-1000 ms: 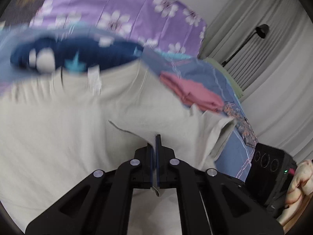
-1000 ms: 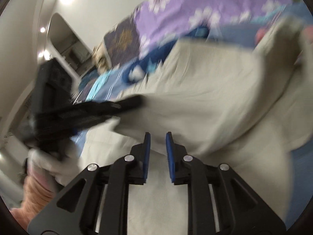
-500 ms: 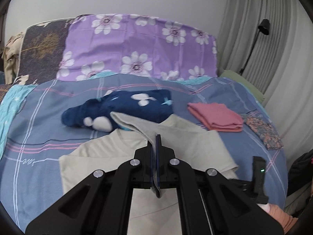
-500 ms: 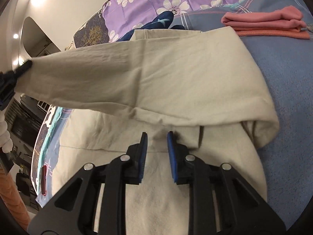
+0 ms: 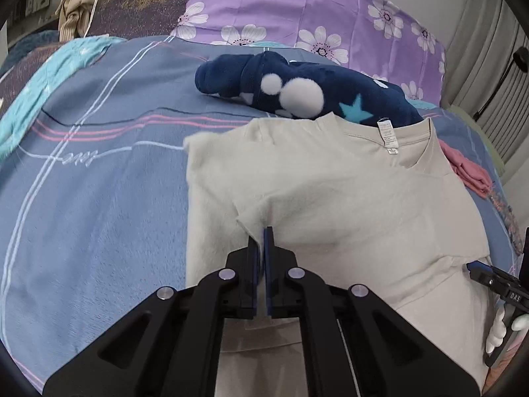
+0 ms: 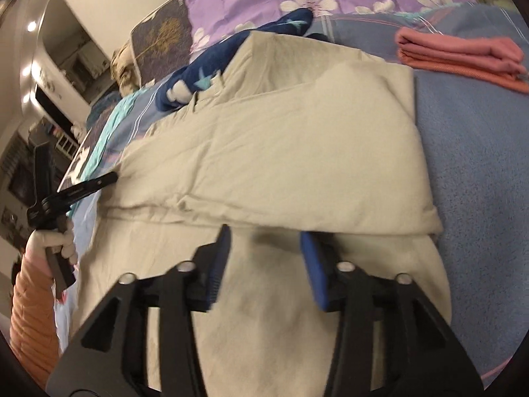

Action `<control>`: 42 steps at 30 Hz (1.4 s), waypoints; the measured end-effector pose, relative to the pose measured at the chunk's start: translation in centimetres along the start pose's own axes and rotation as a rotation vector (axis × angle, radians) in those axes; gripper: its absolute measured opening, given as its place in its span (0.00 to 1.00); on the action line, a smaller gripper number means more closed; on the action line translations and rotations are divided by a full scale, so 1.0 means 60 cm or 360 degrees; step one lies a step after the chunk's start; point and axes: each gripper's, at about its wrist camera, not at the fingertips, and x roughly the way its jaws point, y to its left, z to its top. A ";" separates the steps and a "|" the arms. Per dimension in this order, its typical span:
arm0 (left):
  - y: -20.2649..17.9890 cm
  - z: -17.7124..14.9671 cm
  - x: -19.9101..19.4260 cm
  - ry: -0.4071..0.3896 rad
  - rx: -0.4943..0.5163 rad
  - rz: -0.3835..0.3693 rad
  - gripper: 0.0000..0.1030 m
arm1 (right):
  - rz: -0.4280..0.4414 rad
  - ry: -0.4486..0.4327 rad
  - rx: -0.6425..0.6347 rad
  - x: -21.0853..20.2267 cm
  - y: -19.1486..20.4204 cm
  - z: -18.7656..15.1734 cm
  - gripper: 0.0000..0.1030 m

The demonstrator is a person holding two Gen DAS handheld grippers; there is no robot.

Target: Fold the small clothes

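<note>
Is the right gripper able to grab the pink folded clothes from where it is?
Probably yes. The right gripper has just been opening, with nothing between its jaws, hanging over the beige shirt. The pink folded clothes lie in the open on the blue bedspread beyond the shirt's edge, with nothing covering them.

A purple flowered pillow (image 5: 317, 16) stands behind the blue striped bedsheet (image 5: 99, 178), near grey curtains (image 5: 496, 66).

Two close wrist views, shared shirt (image 5: 330, 198)
</note>
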 end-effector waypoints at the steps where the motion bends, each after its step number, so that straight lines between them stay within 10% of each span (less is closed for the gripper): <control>1: 0.001 -0.002 -0.002 -0.0012 0.0004 -0.0003 0.03 | -0.0025 0.0011 -0.0049 0.000 0.009 -0.002 0.52; 9: -0.020 0.020 -0.071 -0.0240 0.0078 0.0003 0.05 | 0.0026 0.0055 -0.0094 0.003 0.017 -0.004 0.53; 20: 0.013 -0.002 -0.014 -0.0056 -0.0030 0.0006 0.38 | 0.0003 0.0086 -0.0211 0.014 0.026 -0.012 0.62; 27: -0.033 -0.002 0.027 -0.0024 0.0272 0.0449 0.55 | -0.0024 0.0088 -0.0327 0.017 0.041 -0.020 0.68; 31: -0.055 -0.006 -0.025 -0.0119 0.0314 0.0395 0.54 | 0.0004 0.0082 -0.0232 -0.023 0.032 -0.019 0.49; 37: -0.106 -0.017 -0.054 -0.0144 0.0314 0.0026 0.54 | 0.0060 -0.0344 -0.0035 -0.122 -0.019 0.034 0.29; 42: -0.107 -0.061 0.009 -0.0021 0.0385 0.0141 0.57 | -0.0100 -0.0046 0.0144 -0.012 -0.090 -0.003 0.15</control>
